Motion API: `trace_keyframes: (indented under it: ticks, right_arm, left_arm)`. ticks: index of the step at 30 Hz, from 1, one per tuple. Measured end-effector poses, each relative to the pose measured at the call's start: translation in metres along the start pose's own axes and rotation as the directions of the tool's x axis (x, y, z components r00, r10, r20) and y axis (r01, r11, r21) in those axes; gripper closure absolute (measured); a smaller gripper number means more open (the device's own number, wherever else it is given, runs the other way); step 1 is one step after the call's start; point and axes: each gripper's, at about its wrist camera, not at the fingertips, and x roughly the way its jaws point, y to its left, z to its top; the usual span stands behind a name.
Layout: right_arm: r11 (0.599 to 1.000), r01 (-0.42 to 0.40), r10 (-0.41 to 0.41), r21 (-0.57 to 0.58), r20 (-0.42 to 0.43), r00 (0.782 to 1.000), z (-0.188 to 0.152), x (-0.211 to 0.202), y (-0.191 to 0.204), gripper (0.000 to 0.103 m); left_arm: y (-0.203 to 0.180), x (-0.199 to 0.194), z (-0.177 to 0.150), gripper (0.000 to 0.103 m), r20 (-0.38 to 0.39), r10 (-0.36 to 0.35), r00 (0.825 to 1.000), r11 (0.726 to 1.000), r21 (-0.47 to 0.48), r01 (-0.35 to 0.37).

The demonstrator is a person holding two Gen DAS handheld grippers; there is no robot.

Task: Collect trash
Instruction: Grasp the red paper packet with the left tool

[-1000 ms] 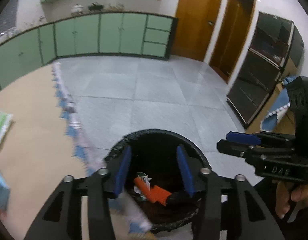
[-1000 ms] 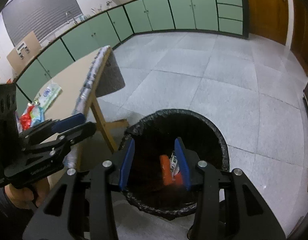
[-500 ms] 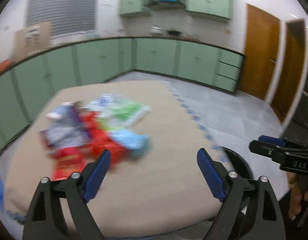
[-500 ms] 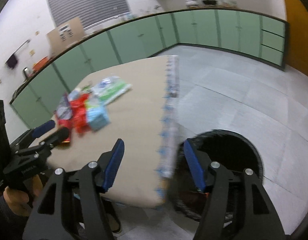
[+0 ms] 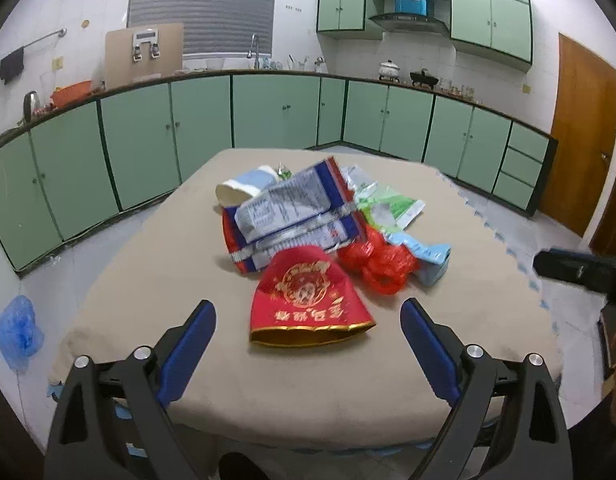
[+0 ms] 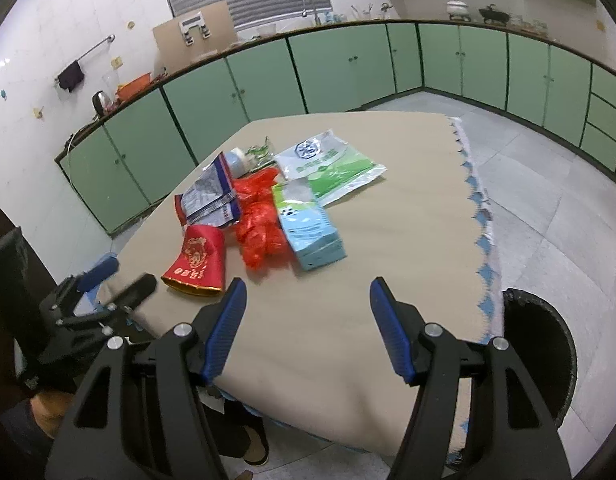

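Trash sits heaped mid-surface, dead ahead of both sets of jaws, and nothing is gripped yet. The left gripper (image 5: 308,344) has its jaws spread wide and empty, having just been opening, with the red pouch (image 5: 308,304) lying just beyond and between them. The right gripper (image 6: 305,330) is also parted and empty, its jaws recently widening too, with the blue carton (image 6: 310,230) ahead of them and the crumpled red bag (image 6: 259,220) ahead and left. The black bin (image 6: 542,356) waits off to the right of the right jaws, beside the surface (image 6: 408,216). Best play, I reckon: drop the left jaws flat over the pouch's gold-trimmed end, pinch across the width, and keep clear of the wrapper pile behind.
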Motion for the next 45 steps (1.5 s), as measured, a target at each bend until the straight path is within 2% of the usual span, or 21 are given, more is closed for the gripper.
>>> trace_keyframes:
  ticks: [9, 14, 21, 27, 29, 32, 33, 37, 45]
  right_arm:
    - [1.0, 0.002, -0.002, -0.01, -0.009, 1.0, 0.002, 0.018, 0.021, 0.04]
    - [0.999, 0.001, -0.001, -0.039, -0.003, 1.0, 0.001, 0.03, 0.04, 0.041]
    - [0.999, 0.023, -0.023, -0.038, 0.011, 1.0, -0.01, 0.053, 0.051, 0.042]
    - [0.998, 0.057, -0.057, -0.006, 0.061, 0.997, -0.022, 0.062, 0.052, 0.042]
    - [0.999, 0.051, -0.051, -0.001, 0.052, 0.997, -0.024, 0.067, 0.054, 0.042]
    - [0.999, 0.042, -0.042, -0.01, 0.056, 0.998, -0.024, 0.071, 0.059, 0.043]
    - [0.999, 0.035, -0.034, -0.014, 0.054, 0.998, -0.022, 0.072, 0.061, 0.043]
    - [0.999, 0.007, -0.005, -0.041, 0.053, 0.999, -0.014, 0.077, 0.067, 0.046]
    - [0.996, -0.041, 0.046, -0.085, 0.064, 0.997, 0.014, 0.093, 0.076, 0.05]
  left_arm:
    - [0.024, 0.01, -0.017, 0.017, -0.004, 0.03, 1.0, 0.999, 0.044, -0.03]
    - [0.039, 0.016, -0.025, 0.032, -0.022, 0.029, 0.999, 0.998, 0.055, -0.028]
    - [0.046, 0.033, -0.027, 0.042, -0.049, -0.014, 0.999, 0.999, 0.044, 0.016]
    - [0.045, 0.044, -0.03, 0.053, -0.071, -0.028, 0.997, 0.998, 0.047, 0.031]
    - [0.044, 0.046, -0.03, 0.061, -0.066, -0.038, 0.997, 0.998, 0.05, 0.041]
    - [0.043, 0.049, -0.031, 0.089, -0.075, -0.072, 0.995, 0.996, 0.051, 0.076]
    - [0.043, 0.049, -0.031, 0.091, -0.074, -0.077, 0.994, 0.995, 0.05, 0.081]
    - [0.044, 0.039, -0.03, 0.094, -0.036, -0.09, 0.995, 0.995, 0.043, 0.091]
    - [0.06, 0.013, -0.019, 0.095, 0.063, -0.058, 0.996, 0.998, 0.021, 0.057]
